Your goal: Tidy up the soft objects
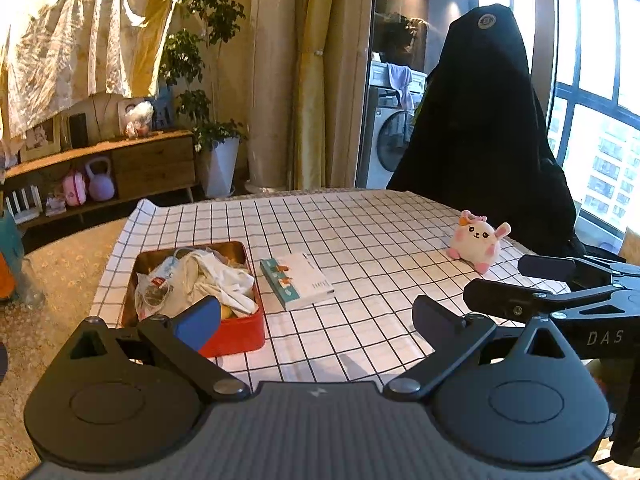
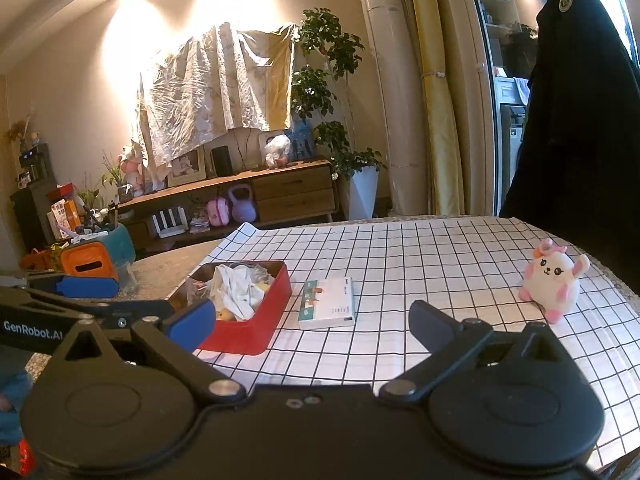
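A table covered by a white cloth with a black grid (image 1: pixel 360 240) fills the middle of both views. Toward its left edge sits a red tin (image 1: pixel 236 332) with a gold inside, open at the top and holding crumpled white cloths (image 1: pixel 216 280) and clear plastic wrapping. Just to the right of the tin, apart from it, a small white and teal box (image 1: pixel 298 280) lies flat. Well away on the right side of the table, near the far edge, a round white plush bunny (image 1: pixel 478 240) with pink ears and feet sits upright, facing the cameras — it rests on the cloth, touching nothing else.

The left gripper (image 1: pixel 320 320) hovers low over the near edge of the table, its two fingers spread wide apart with nothing between them; one finger carries a blue pad that overlaps the tin's near corner in this view. The right gripper (image 2: pixel 316 322) is also held over the near edge, fingers wide apart and empty, aimed at the bare cloth between the box and the bunny.

Behind the table, a black coat (image 1: pixel 484 120) hangs over a chair back. Farther off stand a wooden sideboard (image 2: pixel 280 192), a leafy potted plant (image 2: pixel 332 80) in a white pot and a draped pale sheet (image 2: pixel 208 80) on the wall.
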`<action>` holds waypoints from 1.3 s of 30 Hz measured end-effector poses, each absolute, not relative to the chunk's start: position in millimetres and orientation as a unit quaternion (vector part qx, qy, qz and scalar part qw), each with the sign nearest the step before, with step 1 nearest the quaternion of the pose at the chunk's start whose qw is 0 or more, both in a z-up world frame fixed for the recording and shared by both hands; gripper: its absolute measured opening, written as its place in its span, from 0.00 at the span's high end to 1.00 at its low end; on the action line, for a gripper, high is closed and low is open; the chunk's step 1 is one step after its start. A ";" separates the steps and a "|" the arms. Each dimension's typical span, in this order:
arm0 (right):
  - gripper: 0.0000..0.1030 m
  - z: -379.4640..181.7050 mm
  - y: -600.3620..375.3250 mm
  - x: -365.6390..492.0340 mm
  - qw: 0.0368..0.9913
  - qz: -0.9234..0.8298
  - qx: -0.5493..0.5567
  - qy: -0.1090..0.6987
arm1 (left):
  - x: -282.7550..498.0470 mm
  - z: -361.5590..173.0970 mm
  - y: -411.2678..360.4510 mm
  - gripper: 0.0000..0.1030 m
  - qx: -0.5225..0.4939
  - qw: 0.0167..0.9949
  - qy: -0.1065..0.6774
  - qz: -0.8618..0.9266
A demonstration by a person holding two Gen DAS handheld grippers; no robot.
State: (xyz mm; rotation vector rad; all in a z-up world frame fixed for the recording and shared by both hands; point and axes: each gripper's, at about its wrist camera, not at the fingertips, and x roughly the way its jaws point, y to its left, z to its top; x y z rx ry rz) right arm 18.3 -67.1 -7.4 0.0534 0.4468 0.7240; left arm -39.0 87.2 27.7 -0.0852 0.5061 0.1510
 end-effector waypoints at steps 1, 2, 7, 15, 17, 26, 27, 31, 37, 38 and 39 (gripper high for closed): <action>0.00 -7.4 -67.1 18.2 0.910 0.352 0.026 0.217 | -39.1 28.0 86.8 0.00 -0.041 0.965 0.249 0.074; 0.00 -7.5 -67.4 18.0 0.910 0.353 0.027 0.217 | -39.1 28.1 86.9 0.00 -0.042 0.965 0.249 0.072; 0.00 -8.3 -68.4 17.2 0.910 0.354 0.028 0.216 | -39.4 28.1 87.4 0.00 -0.047 0.965 0.248 0.072; 0.00 -8.9 -68.7 16.8 0.910 0.353 0.030 0.216 | -39.7 27.7 86.4 0.00 -0.044 0.965 0.248 0.076; 0.00 -9.3 -68.1 16.2 0.910 0.351 0.031 0.218 | -40.1 27.6 87.2 0.00 -0.044 0.964 0.249 0.076; 0.00 -12.0 -66.9 11.2 0.914 0.339 0.037 0.221 | -41.0 27.1 85.5 0.00 -0.042 0.965 0.246 0.075; 0.00 -11.9 -66.7 10.8 0.914 0.338 0.036 0.221 | -41.0 27.2 85.5 0.00 -0.042 0.966 0.245 0.076; 0.00 -12.1 -66.0 9.8 0.914 0.338 0.036 0.220 | -40.9 27.2 86.1 0.00 -0.042 0.966 0.242 0.078; 0.00 -12.0 -65.4 6.3 0.919 0.329 0.032 0.214 | -38.9 25.7 85.6 0.00 -0.041 0.966 0.243 0.080; 0.00 -11.6 -65.6 6.7 0.920 0.327 0.031 0.214 | -38.5 25.4 85.4 0.00 -0.042 0.966 0.244 0.079; 0.00 -11.7 -65.6 6.3 0.921 0.325 0.031 0.213 | -38.2 24.8 85.1 0.00 -0.042 0.966 0.244 0.079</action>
